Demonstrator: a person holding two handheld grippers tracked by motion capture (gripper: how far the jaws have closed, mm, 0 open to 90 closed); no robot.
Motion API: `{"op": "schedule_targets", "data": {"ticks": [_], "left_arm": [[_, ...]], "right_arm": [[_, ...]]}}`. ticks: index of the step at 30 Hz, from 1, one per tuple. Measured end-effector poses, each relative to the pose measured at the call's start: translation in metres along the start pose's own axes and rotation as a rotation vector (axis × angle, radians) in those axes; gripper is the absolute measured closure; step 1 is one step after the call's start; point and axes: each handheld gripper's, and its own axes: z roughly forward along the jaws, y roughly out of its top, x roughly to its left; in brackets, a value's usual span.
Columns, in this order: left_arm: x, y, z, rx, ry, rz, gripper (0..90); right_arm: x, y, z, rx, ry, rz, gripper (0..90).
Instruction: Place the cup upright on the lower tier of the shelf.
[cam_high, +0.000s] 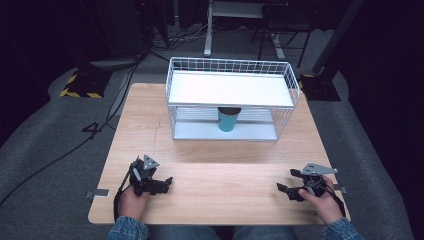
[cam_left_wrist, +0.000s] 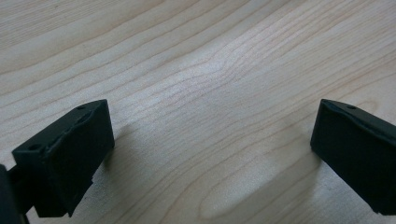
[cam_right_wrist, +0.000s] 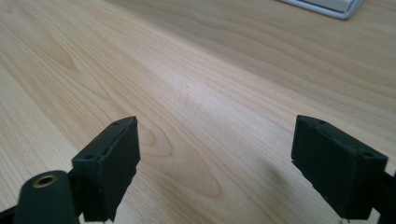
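A teal cup (cam_high: 228, 120) stands upright on the lower level of a white wire rack (cam_high: 172, 95), under its white shelf, at the far middle of the wooden table (cam_high: 215, 150). My left gripper (cam_high: 168, 182) rests low over the near left of the table, far from the cup. In the left gripper view the left gripper (cam_left_wrist: 212, 140) is open, with bare wood between its jaws. My right gripper (cam_high: 286, 180) sits at the near right, its jaws pointing left. The right gripper (cam_right_wrist: 217, 158) is open too and holds nothing.
The rack's grey base corner (cam_right_wrist: 327, 7) shows at the top right of the right gripper view. Cables (cam_high: 100, 130) run over the carpet to the left of the table. Chair and desk legs (cam_high: 207, 35) stand behind the rack.
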Motion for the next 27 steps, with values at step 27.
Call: {"op": "schedule_targets", "data": {"ticks": [27], "left_arm": [[0.000, 0.000, 0.000, -0.001, 0.000, 0.001, 0.0]], "right_arm": [[0.008, -0.009, 0.010, 0.063, -0.044, -0.067, 6.8]]}}
